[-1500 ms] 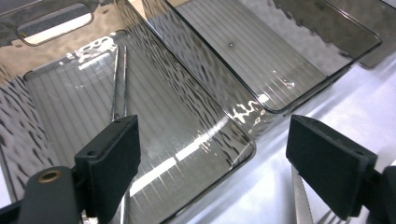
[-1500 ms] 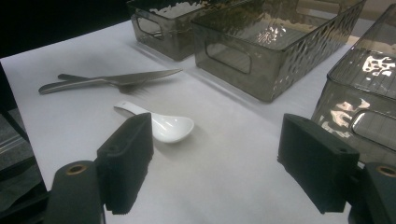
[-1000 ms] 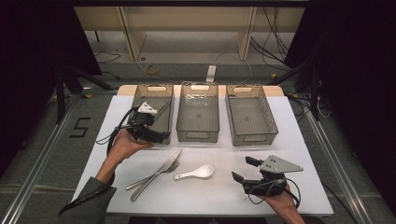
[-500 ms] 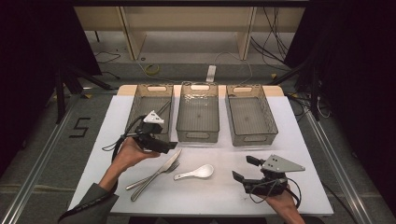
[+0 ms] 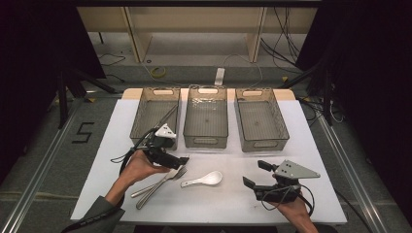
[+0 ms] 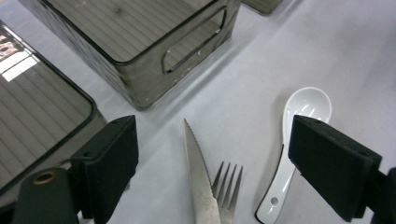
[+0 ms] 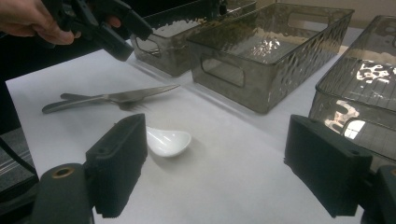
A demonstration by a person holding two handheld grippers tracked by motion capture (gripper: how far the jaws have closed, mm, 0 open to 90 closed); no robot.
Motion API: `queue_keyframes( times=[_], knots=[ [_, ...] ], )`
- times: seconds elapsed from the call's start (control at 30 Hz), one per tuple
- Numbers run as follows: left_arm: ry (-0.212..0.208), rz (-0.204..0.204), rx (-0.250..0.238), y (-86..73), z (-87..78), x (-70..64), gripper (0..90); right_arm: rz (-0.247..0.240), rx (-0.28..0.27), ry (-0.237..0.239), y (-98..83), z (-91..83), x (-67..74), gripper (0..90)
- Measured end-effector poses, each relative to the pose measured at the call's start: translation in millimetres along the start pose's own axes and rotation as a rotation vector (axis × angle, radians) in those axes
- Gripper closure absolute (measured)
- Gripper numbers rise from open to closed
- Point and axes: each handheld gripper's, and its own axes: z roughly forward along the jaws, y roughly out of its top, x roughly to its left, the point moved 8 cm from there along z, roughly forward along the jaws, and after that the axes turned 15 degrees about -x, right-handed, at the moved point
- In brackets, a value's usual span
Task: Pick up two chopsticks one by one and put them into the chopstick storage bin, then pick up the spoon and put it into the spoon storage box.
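Hovered wide-jawed left gripper point(image 5: 180, 160) over unsorted knife point(image 6: 198, 182), fork point(image 6: 227, 189), spoon point(image 6: 294, 135); right gripper point(image 5: 256, 174) wide too.

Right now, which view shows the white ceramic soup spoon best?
Left gripper view: the white ceramic soup spoon shows bowl and handle up close. High view shows it whole but small; right gripper view shows just its bowl, partly behind a jaw.

At the centre of the high view, the flat white table top point(image 5: 228, 204) carries three smoke-grey translucent plastic bins point(image 5: 206, 116) with a rippled, dimpled wall pattern. Lower centre lies a glossy white ceramic soup spoon point(image 5: 204, 180); left of it lie a silver steel knife point(image 6: 198, 177) with a serrated edge and a silver steel fork point(image 6: 228, 189).
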Motion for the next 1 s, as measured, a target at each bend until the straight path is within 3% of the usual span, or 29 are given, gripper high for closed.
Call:
queue_keyframes(
  times=[1.0],
  knots=[
    [-0.052, 0.036, 0.100, -23.8, 18.4, -33.7, 15.8, -0.009, 0.006, 0.002, -0.4, -0.4, 1.3, 23.1]
  ],
)
